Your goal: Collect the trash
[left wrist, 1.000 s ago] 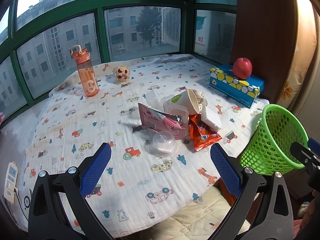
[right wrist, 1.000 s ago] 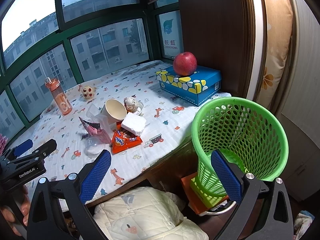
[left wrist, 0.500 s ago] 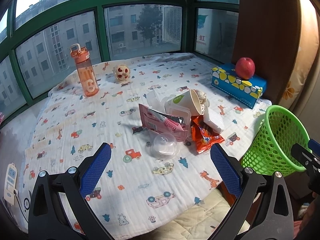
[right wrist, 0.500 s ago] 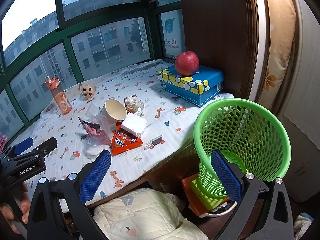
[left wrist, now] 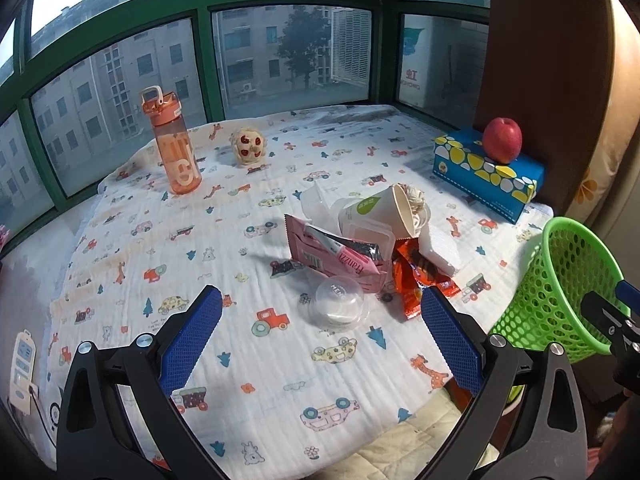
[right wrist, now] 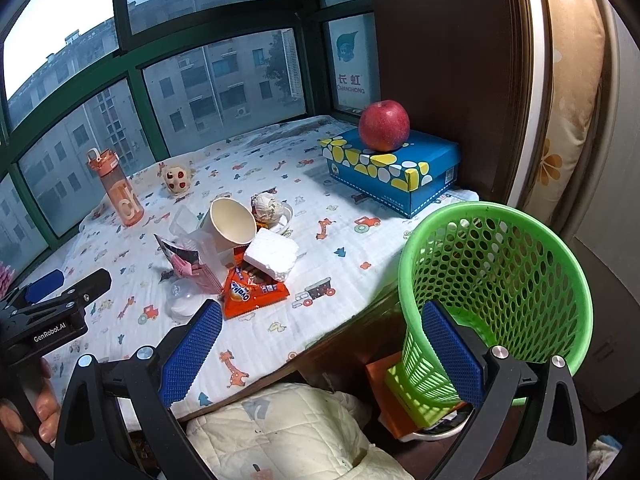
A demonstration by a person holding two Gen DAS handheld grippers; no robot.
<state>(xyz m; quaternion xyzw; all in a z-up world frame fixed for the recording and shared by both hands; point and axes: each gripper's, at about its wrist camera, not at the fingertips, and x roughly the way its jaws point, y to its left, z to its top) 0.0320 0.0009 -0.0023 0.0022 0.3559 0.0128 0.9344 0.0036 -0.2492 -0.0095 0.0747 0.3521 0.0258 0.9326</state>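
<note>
A trash pile lies mid-table: a clear plastic lid (left wrist: 340, 307), a pink wrapper (left wrist: 336, 258), an orange snack bag (left wrist: 420, 280), a white foam block (left wrist: 440, 246) and a tipped paper cup (left wrist: 384, 212). The pile also shows in the right wrist view, with the orange bag (right wrist: 252, 292), foam block (right wrist: 272, 258) and cup (right wrist: 230, 224). A green mesh bin (right wrist: 492, 300) stands off the table's right edge. My left gripper (left wrist: 320, 340) is open and empty, above the cloth short of the lid. My right gripper (right wrist: 320, 352) is open and empty, beside the bin.
An orange water bottle (left wrist: 172, 144) and a small spotted toy (left wrist: 250, 146) stand at the back. A red apple (left wrist: 502, 140) sits on a blue box (left wrist: 486, 174) at the right. A quilted cushion (right wrist: 288, 432) lies below the table edge.
My left gripper has moved forward a little toward the pile. My right gripper has shifted slightly; the bin looks a bit closer. Both stay open.
</note>
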